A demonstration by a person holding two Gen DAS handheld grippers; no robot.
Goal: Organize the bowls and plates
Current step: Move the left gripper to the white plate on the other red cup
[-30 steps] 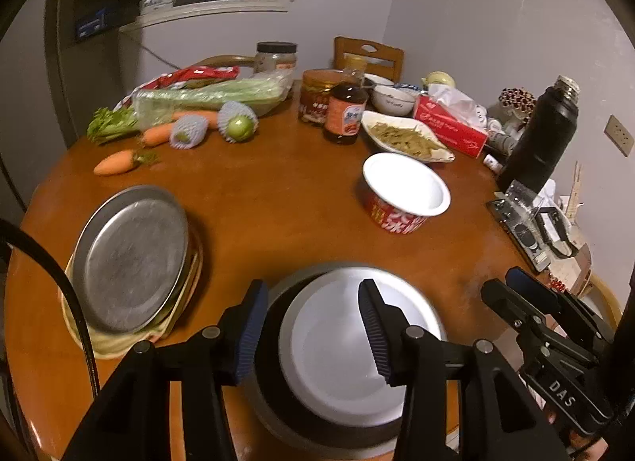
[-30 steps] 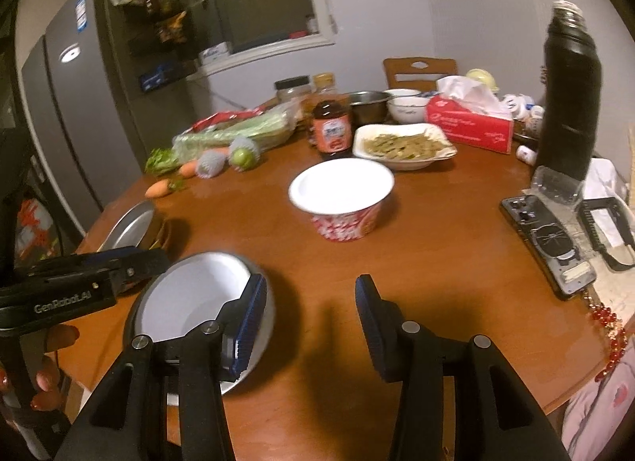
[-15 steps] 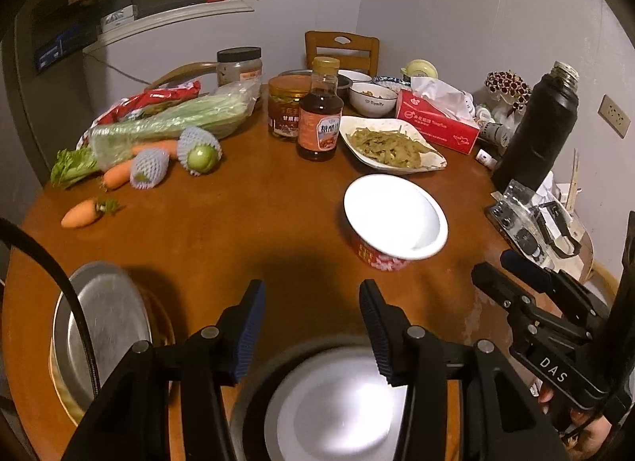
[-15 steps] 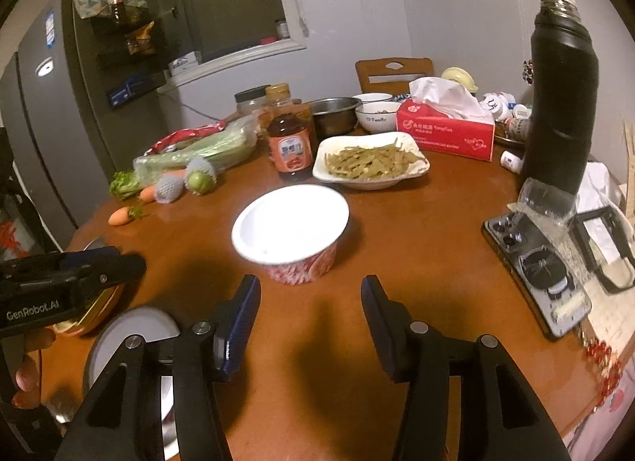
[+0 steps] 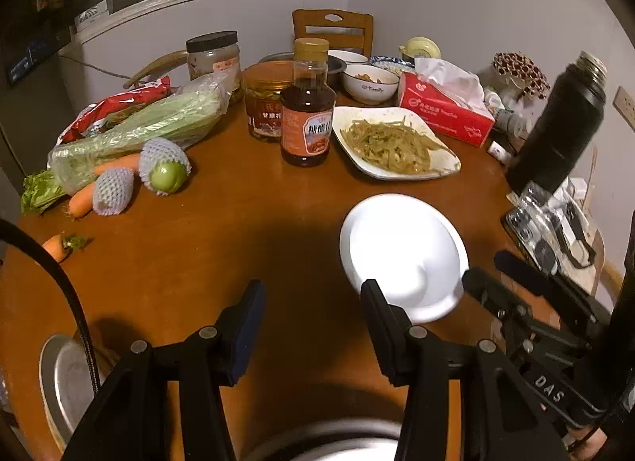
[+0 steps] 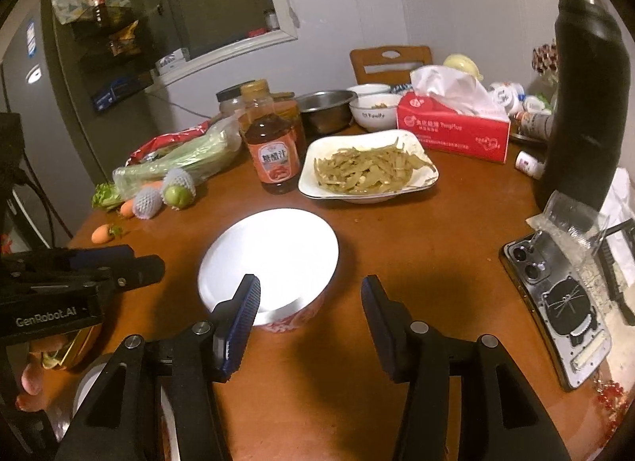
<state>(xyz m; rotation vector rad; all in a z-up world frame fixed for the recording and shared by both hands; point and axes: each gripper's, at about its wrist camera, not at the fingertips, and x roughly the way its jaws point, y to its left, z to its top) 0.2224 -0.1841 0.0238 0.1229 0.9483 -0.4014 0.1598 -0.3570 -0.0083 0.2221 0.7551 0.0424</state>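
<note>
Both tools hang above the round surface with their jaws parted and nothing between them. The right tool points at the white bowl with red print, which stands alone near the middle of the surface, in front of the dish of food. Its left finger shows in front of the bowl's near rim, but no pad presses on the bowl. The left tool is released too, over bare wood, with the same bowl just to its right.

The step in hand looks like the approach to this bowl, the next piece to gather. A metal plate lies at the left edge, and a rim shows at the bottom of the left view.

The next move calls for the right tool to straddle the rim, one finger inside and one outside, and then close. The bowl looks light and may slide or tip if nudged.
</note>
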